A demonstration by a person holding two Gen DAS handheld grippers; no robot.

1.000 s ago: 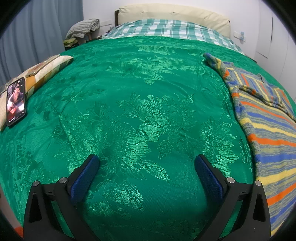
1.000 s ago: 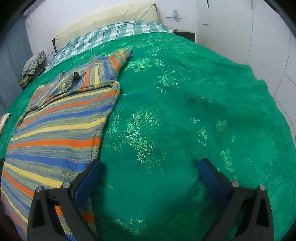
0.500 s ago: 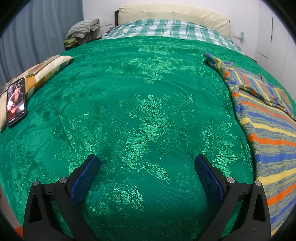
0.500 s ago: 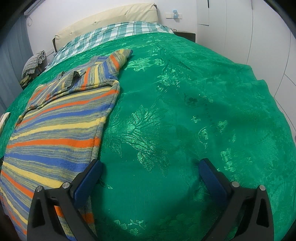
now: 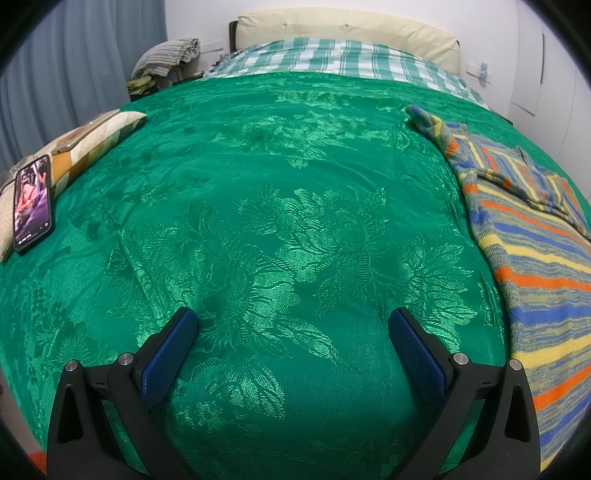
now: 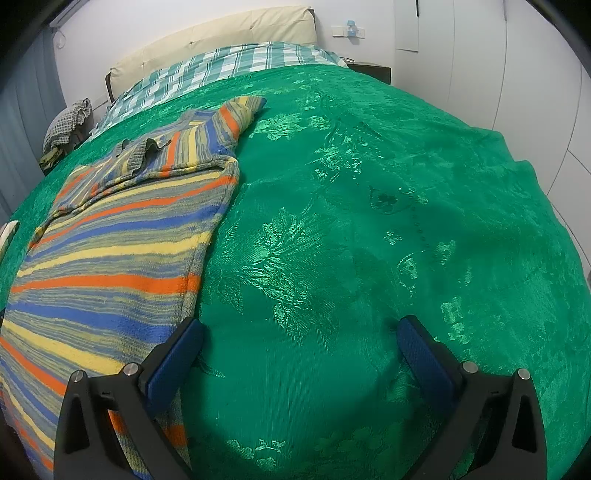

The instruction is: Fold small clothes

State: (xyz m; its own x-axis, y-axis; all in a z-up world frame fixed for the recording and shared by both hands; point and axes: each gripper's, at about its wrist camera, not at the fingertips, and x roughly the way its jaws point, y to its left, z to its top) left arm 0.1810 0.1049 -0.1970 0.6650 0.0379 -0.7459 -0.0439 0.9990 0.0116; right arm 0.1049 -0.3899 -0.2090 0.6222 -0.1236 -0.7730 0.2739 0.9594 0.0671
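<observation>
I'm looking over a bed draped in a green floral bedspread (image 5: 280, 206) — checked sheet (image 5: 332, 59) and cream headboard (image 5: 347, 29) beyond, phone (image 5: 31, 203) glowing at the left edge. The striped sweater (image 6: 110, 251) is lying flat between both released tongs — left tongs (image 5: 293, 332), right tongs (image 6: 301, 343) — empty, the right's inner finger at its edge.

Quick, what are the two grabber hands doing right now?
Left gripper: open, holding nothing, over the green bedspread.
Right gripper: open, holding nothing, beside the striped sweater.
</observation>
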